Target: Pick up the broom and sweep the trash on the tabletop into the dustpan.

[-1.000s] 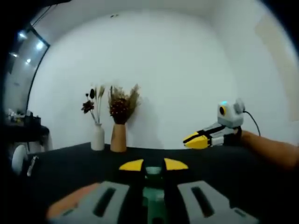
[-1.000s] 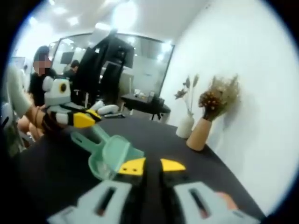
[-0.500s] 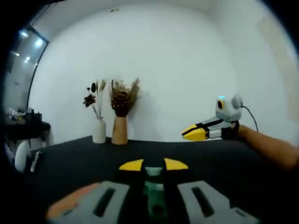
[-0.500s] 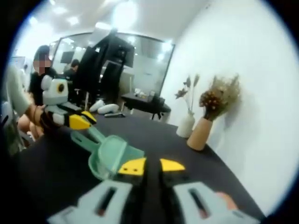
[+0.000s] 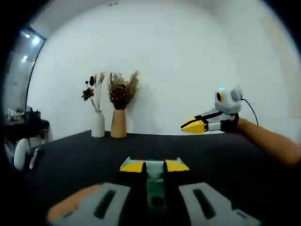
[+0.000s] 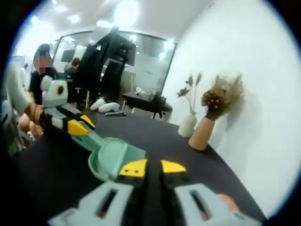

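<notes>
While the left gripper [image 5: 154,165] clamps its yellow-tipped jaws on the green dustpan [image 6: 110,157] handle, the pan's scoop sits over the black table [image 6: 155,136], toward the middle, in the right gripper view. The right gripper [image 6: 151,167] holds its jaws nearly closed — nothing visible between them. Two vases [image 5: 108,135] stand at the table's far edge by the wall. No legible writing shows.

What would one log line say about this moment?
left tongs: shut on dustpan handle | right tongs: nearly closed, holding nothing visible | dustpan: over black table | vases: by wall
</notes>
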{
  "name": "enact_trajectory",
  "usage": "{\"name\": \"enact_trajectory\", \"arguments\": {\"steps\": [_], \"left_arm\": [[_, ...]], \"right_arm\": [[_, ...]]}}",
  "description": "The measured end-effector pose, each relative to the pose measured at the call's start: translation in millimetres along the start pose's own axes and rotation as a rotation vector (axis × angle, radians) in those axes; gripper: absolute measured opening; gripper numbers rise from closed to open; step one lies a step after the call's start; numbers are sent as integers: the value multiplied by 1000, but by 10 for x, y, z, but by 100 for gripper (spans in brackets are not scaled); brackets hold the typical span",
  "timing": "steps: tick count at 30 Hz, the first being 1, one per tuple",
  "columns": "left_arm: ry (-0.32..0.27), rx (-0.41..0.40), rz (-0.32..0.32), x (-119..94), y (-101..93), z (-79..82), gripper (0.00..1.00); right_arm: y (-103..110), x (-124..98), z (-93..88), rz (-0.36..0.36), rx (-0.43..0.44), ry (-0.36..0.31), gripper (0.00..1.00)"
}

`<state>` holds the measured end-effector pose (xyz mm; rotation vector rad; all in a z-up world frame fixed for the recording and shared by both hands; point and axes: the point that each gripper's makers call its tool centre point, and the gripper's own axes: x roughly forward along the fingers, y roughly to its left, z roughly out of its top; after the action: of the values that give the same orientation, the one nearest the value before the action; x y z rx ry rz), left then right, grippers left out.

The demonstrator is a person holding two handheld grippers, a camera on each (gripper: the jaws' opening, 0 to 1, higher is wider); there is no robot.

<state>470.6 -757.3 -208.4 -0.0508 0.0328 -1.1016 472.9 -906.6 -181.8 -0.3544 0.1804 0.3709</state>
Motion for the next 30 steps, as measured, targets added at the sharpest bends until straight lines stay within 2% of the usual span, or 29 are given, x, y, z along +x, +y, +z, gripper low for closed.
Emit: {"name": "enact_trajectory", "arguments": {"steps": [30], "left_arm": [[56,14,-2,-126,-9,-110,16]], "right_arm": [[9,50,-108,2,-14,42,10]]}}
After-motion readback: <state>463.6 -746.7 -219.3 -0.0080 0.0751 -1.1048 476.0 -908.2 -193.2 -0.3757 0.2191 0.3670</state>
